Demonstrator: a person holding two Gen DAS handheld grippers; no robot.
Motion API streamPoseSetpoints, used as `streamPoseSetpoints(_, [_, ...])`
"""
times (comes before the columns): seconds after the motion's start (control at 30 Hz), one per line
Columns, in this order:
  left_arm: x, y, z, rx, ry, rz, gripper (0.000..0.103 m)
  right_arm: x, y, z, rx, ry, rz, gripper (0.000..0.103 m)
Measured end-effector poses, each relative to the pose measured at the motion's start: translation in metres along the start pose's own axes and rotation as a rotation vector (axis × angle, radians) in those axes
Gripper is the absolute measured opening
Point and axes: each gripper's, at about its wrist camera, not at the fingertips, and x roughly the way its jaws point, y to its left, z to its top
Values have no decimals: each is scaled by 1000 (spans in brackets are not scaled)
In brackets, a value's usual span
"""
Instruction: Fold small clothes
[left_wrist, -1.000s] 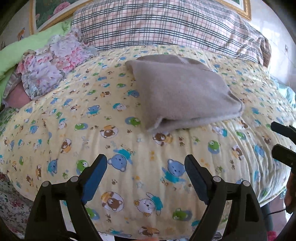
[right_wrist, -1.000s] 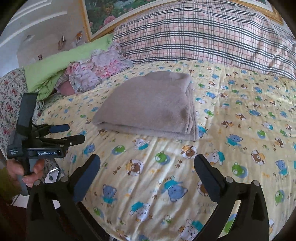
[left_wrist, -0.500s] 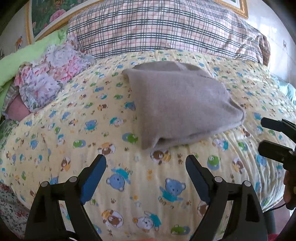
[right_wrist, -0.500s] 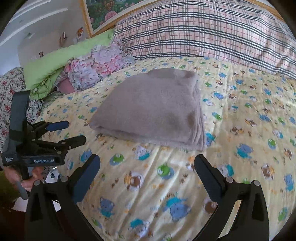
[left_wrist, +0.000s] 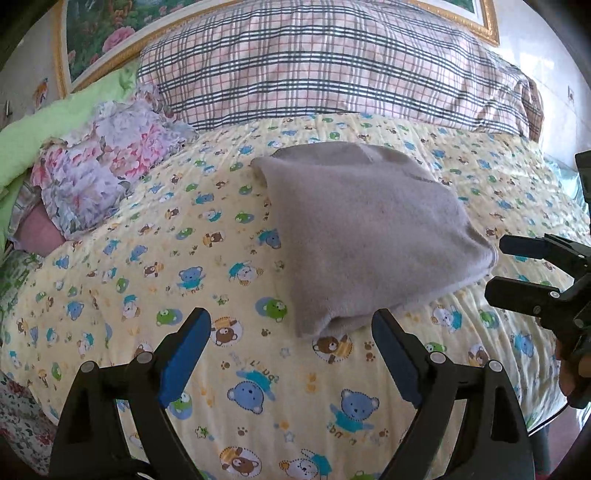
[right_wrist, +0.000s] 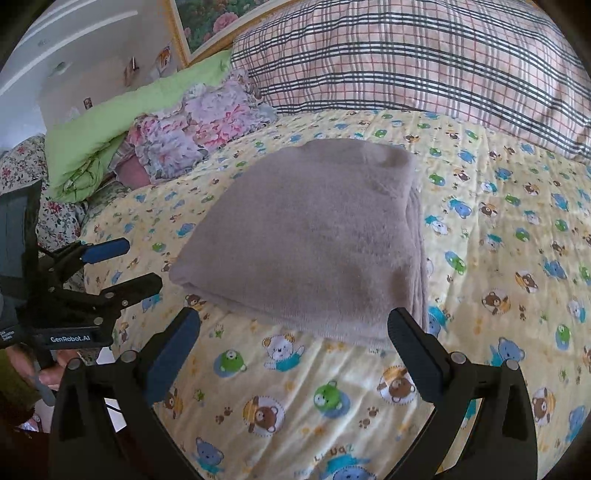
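A folded grey fleece garment (left_wrist: 365, 232) lies on the yellow bear-print quilt (left_wrist: 184, 258) in the middle of the bed; it also shows in the right wrist view (right_wrist: 314, 240). My left gripper (left_wrist: 291, 332) is open and empty, its right fingertip just at the garment's near corner. My right gripper (right_wrist: 295, 328) is open and empty, its jaws straddling the garment's near folded edge. The right gripper also shows at the right edge of the left wrist view (left_wrist: 517, 266), and the left gripper shows at the left of the right wrist view (right_wrist: 122, 266).
A floral ruffled garment (left_wrist: 99, 173) lies crumpled at the bed's left, by a green blanket (right_wrist: 122, 122). A large plaid pillow (left_wrist: 332, 66) runs along the headboard. The bed edge drops off at the near left (right_wrist: 107, 354).
Both grippers have moved forward and closer to the grey garment, which now fills more of each view. The garment has not moved. Both grippers stay open.
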Motion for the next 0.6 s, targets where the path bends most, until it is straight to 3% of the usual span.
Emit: streamPoseSetpoints(0.6, [7, -4, 8, -18, 3, -15, 90, 15, -5, 9, 5, 28, 1, 102])
